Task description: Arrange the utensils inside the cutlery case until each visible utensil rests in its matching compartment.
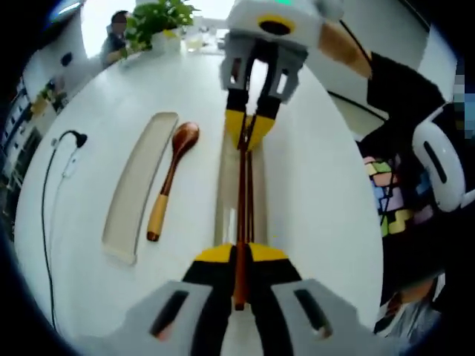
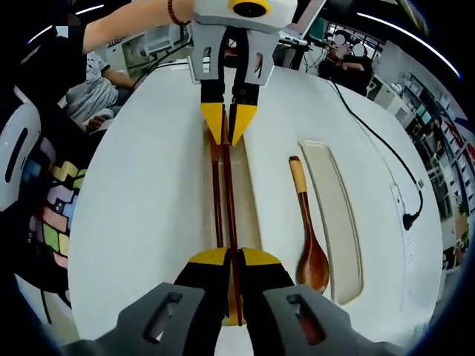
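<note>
Two chopsticks lengthwise over one cutlery case, left gripper and right gripper each clamping opposite ends, one wooden spoon beside one case lid on white tabletop

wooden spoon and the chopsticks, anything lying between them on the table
Nothing loose. In the left gripper view, bare white table and the near edge of the narrow tray under the chopsticks separate them from the wooden spoon.

Office or lab: monitors, shelving, seated people, potted plant.
</note>
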A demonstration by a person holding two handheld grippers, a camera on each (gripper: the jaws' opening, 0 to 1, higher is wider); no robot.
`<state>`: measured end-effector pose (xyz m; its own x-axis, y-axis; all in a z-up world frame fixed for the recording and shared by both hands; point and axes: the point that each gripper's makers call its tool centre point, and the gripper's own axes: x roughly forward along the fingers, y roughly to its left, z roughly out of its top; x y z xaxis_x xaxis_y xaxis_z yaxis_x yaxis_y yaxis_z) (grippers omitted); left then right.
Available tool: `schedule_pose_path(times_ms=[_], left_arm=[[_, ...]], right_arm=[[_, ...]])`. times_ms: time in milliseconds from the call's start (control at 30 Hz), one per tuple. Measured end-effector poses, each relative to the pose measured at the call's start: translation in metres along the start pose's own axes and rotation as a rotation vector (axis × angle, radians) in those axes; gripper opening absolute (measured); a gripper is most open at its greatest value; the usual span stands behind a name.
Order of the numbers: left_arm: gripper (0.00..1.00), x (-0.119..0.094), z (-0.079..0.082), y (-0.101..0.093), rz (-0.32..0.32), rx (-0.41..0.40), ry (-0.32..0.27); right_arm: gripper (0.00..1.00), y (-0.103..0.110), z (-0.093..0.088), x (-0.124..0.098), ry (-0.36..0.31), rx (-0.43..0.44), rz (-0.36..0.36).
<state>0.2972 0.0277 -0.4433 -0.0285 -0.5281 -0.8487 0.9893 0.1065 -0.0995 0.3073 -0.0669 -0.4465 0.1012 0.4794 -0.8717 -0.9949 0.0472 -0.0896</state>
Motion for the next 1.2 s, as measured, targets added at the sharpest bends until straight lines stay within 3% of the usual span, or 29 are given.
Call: schedule_pose_path(times_ms=[400, 700, 1200], left_arm=[[0.05, 0.007, -0.005, -0.002, -0.019, -0.017, 0.005], [0.06, 0.011, -0.009, 0.001, -0.014, -0.031, 0.026], [0.06, 0.012, -0.012, 0.009, 0.030, -0.006, 0.047]], right_arm=[[0.03, 0.007, 0.000, 0.004, 0.003, 0.013, 0.017], [0.04, 0.000, -0.002, 0.009, 0.014, 0.023, 0.021], [0.05, -0.003, -0.005, 0.009, 0.025, 0.035, 0.010]])
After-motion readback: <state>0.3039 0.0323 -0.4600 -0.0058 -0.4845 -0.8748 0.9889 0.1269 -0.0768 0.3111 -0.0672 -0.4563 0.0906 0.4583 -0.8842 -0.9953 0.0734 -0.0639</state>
